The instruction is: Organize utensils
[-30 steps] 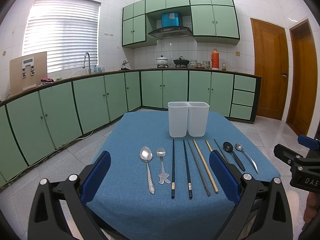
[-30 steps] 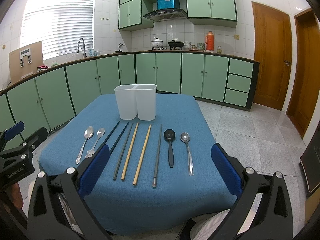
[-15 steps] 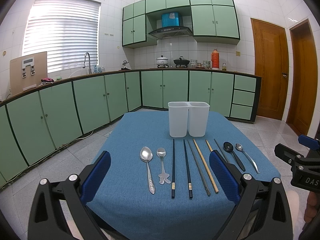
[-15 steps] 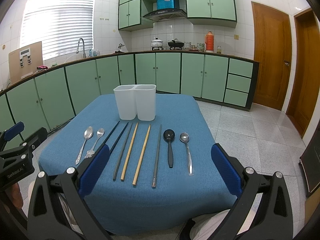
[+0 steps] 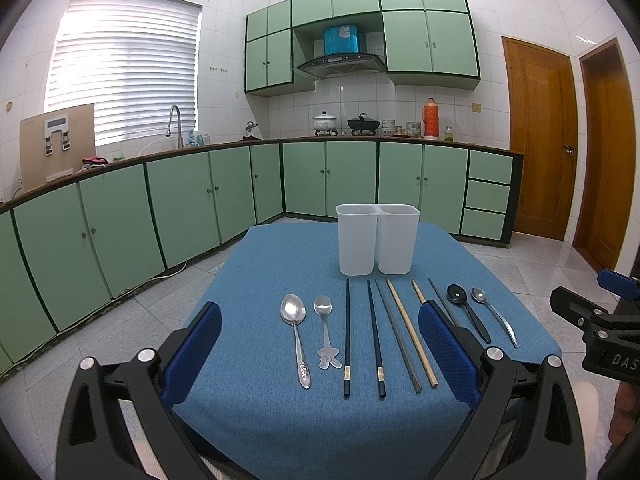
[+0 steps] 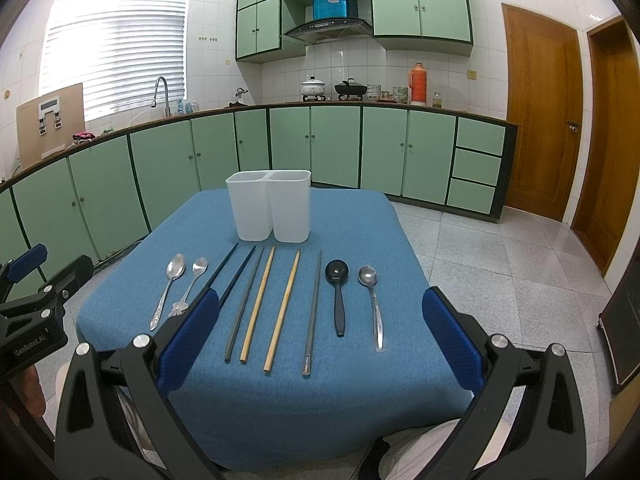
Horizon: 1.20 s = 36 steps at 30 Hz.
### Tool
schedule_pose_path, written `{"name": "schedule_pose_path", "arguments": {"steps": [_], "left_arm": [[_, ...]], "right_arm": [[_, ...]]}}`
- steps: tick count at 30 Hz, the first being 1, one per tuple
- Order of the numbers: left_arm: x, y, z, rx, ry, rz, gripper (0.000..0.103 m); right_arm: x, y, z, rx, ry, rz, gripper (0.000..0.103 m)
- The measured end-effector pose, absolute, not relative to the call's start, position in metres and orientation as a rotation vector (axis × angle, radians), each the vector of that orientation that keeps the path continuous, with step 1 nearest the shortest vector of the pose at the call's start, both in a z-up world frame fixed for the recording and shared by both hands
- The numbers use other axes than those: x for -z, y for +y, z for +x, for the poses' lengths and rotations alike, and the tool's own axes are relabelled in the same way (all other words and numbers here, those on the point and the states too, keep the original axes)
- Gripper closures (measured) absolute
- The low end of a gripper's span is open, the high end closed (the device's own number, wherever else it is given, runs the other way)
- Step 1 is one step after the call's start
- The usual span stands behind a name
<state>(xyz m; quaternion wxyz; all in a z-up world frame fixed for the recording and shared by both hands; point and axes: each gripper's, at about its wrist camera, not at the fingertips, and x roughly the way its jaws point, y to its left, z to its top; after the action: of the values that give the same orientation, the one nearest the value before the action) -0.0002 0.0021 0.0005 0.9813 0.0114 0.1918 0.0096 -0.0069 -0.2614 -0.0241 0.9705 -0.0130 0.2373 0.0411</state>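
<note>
1. While both hang short of the table's near edge, the left gripper (image 5: 320, 350) and right gripper (image 6: 318, 338) gape wide, holding nothing.
2. Spoons and chopsticks (image 6: 256, 304) lie in a row on the blue tablecloth (image 6: 360, 216).
3. Behind them stands the white two-compartment holder (image 6: 269, 205).

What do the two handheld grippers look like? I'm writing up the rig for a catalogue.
Both are alike: the left gripper and right gripper have black angular frames with triangular cut-outs, silver round bolts at the joints, and blue textured pads lining the fingers. White lettering marks each body: "GenRobot.AI" on the left, a partly cropped "DAS" on the right. No cables show.
</note>
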Motion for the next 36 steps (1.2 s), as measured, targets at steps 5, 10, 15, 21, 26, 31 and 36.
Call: {"name": "schedule_pose_path", "arguments": {"steps": [5, 10, 15, 21, 26, 31, 36], "left_arm": [[0.000, 0.003, 0.001, -0.022, 0.388, 0.023, 0.006], [0.001, 0.004, 0.005, -0.024, 0.393, 0.023, 0.006], [0.005, 0.007, 0.015, -0.031, 0.409, 0.025, 0.006], [0.012, 0.026, 0.047, -0.087, 0.454, 0.017, 0.006], [0.029, 0.048, 0.094, -0.158, 0.550, 0.028, 0.006], [0.050, 0.061, 0.142, -0.185, 0.646, 0.028, 0.006], [0.069, 0.062, 0.182, -0.163, 0.736, -0.002, 0.007]], "right_arm": [[0.024, -0.261, -0.006, -0.082, 0.480, -0.027, 0.005], [0.026, -0.257, -0.004, -0.079, 0.483, -0.026, 0.005], [0.026, -0.264, 0.008, -0.073, 0.490, -0.030, 0.005], [0.031, -0.281, 0.042, -0.011, 0.496, -0.020, 0.005], [0.038, -0.298, 0.074, 0.050, 0.526, -0.019, 0.005], [0.047, -0.306, 0.105, 0.078, 0.561, -0.031, 0.012], [0.059, -0.305, 0.135, 0.073, 0.617, -0.025, 0.024]]}}
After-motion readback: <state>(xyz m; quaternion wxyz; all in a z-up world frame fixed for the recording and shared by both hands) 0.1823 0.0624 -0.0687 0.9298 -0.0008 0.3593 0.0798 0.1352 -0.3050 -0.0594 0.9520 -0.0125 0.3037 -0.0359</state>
